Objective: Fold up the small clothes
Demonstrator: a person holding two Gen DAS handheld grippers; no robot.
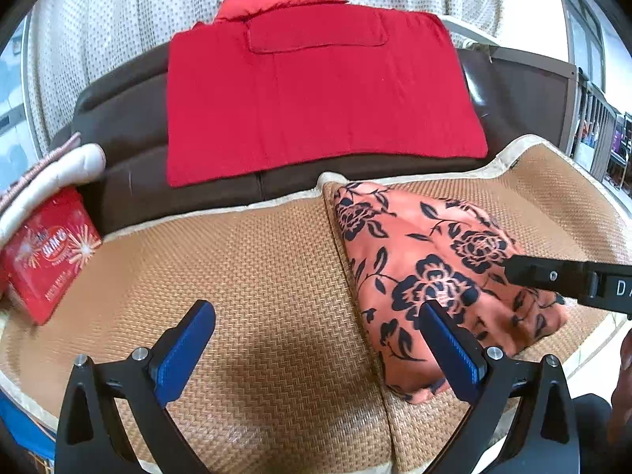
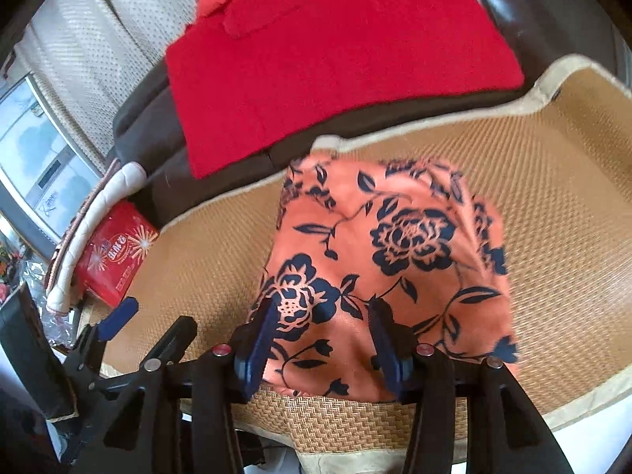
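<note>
An orange cloth with dark blue flowers [image 1: 430,272] lies folded on the woven mat [image 1: 256,276]; it also shows in the right wrist view [image 2: 387,260]. My left gripper [image 1: 316,339] is open and empty, hovering over the mat just left of the cloth. My right gripper [image 2: 324,339] is open, its blue pads [image 2: 262,335] over the cloth's near edge, holding nothing. Its black body reaches in from the right in the left wrist view [image 1: 568,280].
A red blanket [image 1: 316,91] drapes over the brown sofa back [image 1: 130,118] behind the mat. A red box [image 1: 47,252] and a white padded roll [image 1: 51,181] sit at the mat's left end. The left gripper's blue pad shows in the right wrist view [image 2: 118,316].
</note>
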